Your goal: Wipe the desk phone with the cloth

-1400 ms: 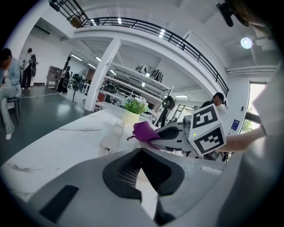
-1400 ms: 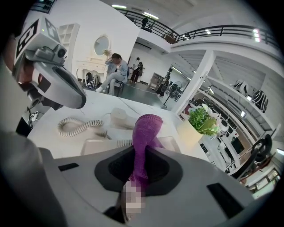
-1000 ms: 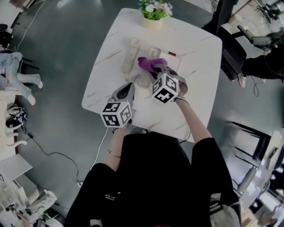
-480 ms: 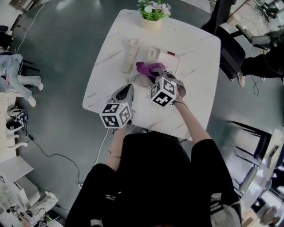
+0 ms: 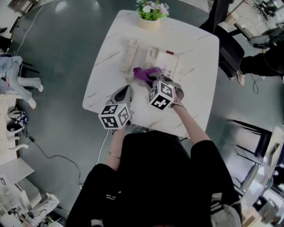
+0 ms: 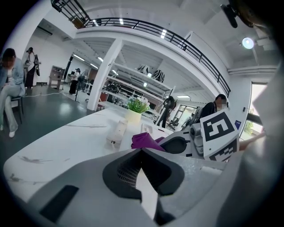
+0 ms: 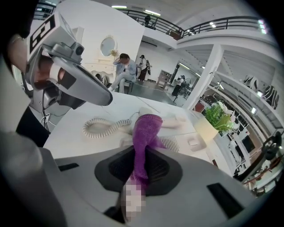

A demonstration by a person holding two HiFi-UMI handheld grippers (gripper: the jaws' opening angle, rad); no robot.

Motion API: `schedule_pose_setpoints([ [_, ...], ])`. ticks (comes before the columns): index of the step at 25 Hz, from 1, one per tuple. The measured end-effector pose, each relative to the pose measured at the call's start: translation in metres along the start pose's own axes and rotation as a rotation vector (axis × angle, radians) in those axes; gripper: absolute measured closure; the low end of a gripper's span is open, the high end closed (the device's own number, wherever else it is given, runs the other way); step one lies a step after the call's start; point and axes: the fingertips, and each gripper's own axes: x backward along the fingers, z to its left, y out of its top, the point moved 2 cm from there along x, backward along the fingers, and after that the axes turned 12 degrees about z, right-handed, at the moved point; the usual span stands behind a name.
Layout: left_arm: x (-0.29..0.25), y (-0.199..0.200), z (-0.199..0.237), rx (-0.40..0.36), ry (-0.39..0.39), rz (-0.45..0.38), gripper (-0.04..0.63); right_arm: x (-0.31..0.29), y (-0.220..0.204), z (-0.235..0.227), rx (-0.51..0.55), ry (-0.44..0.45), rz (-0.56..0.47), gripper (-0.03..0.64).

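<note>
1. The right claw [image 7: 141, 153] is clamped on one end of the cloth [image 7: 146, 126]. The free end drapes forward onto the phone [image 5: 167, 62], just above the middle of the head view.
2. The left claw [image 6: 142, 153] has its jaws together on nothing. It hangs over the surface [image 5: 195, 66] near the phone's lower left corner.
3. The step in hand looks like wiping the phone's face. To do it well, I would press the draped cloth flat on the phone rather than drag a bunched tip.
4. Strokes should be short and run along the body, so the light phone does not slide.
5. The left claw could rest on the phone's near edge to steady it, if the phone shifts.
6. The handset [image 5: 131, 51] lies off its cradle, left of the phone in the head view. Its cord [image 7: 102, 127] coils at centre left of the right gripper view. The cloth should stay out of those coils.
7. The plant [image 5: 151, 11] stands at the top edge of the surface, apart from the wiping.
8. Count:
   - one phone
   - one handset
   - one cord
   - one cloth
   - one plant
   - one surface
   - two claws
</note>
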Motion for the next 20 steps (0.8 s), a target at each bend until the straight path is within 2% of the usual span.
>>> schedule_pose_setpoints([
  [20, 0.013, 0.001, 0.002, -0.008, 0.022, -0.023, 0.598, 0.004, -0.004, 0.032, -0.065, 0.142, 0.013, 0.578],
])
